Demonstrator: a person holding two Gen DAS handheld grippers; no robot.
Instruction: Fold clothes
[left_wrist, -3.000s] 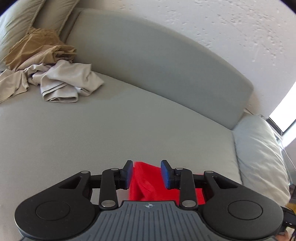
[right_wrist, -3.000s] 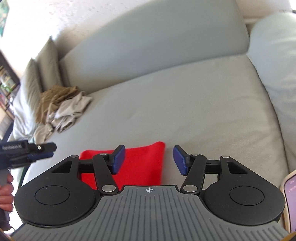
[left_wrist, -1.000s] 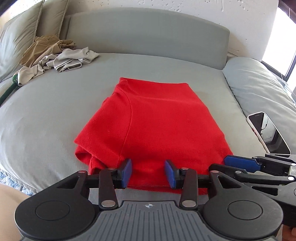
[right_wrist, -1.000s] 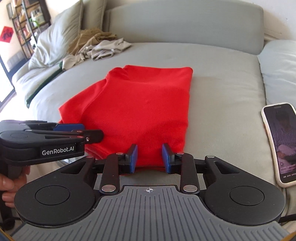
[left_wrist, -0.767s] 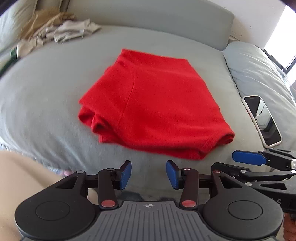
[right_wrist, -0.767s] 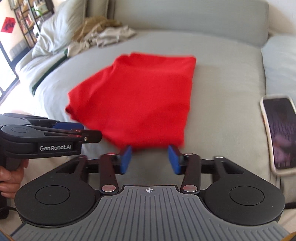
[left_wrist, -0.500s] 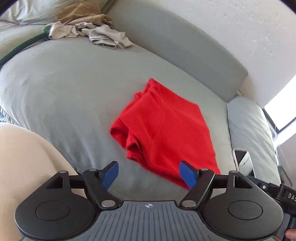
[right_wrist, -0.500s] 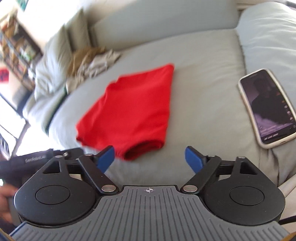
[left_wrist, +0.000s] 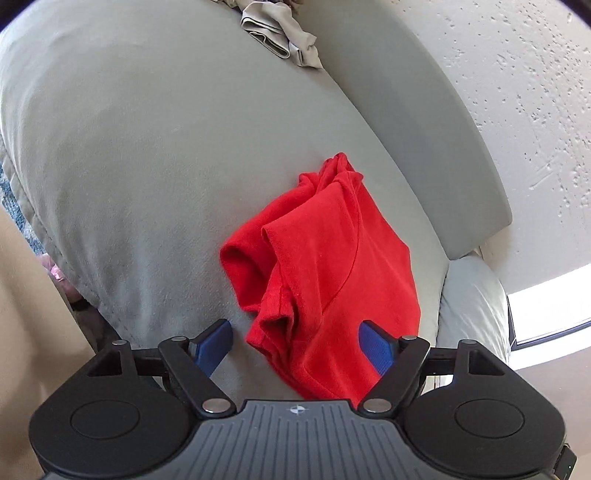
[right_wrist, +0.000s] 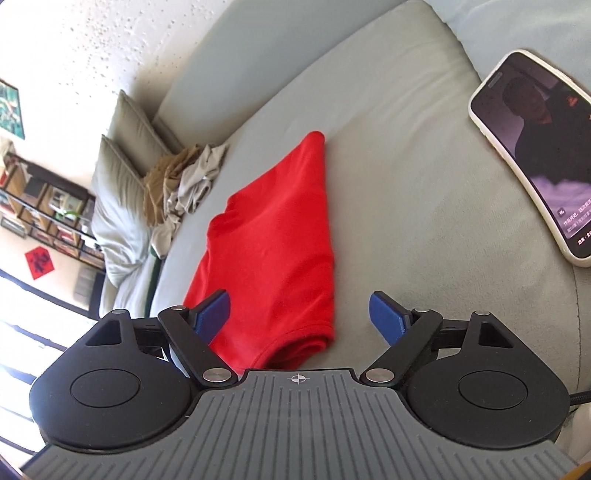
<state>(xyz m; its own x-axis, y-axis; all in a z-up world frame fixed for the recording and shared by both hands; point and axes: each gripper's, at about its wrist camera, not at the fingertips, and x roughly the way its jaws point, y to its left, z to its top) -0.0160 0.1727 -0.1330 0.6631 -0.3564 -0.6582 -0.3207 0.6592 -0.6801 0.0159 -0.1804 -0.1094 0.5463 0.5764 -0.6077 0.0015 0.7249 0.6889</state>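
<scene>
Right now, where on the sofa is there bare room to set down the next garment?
Bare seat lies between the red shirt and the phone, and on the shirt's other side. It is crowded at the pillows, where the beige clothes pile sits.

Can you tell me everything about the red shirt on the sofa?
The red shirt is bright red, soft-looking knit cloth, folded into a compact bundle with a hemmed sleeve edge and curved seam showing on top. It lies flat on the grey sofa cushion, its layered folds bunched at the near end. Both the left gripper and right gripper hover open, not holding it.
</scene>
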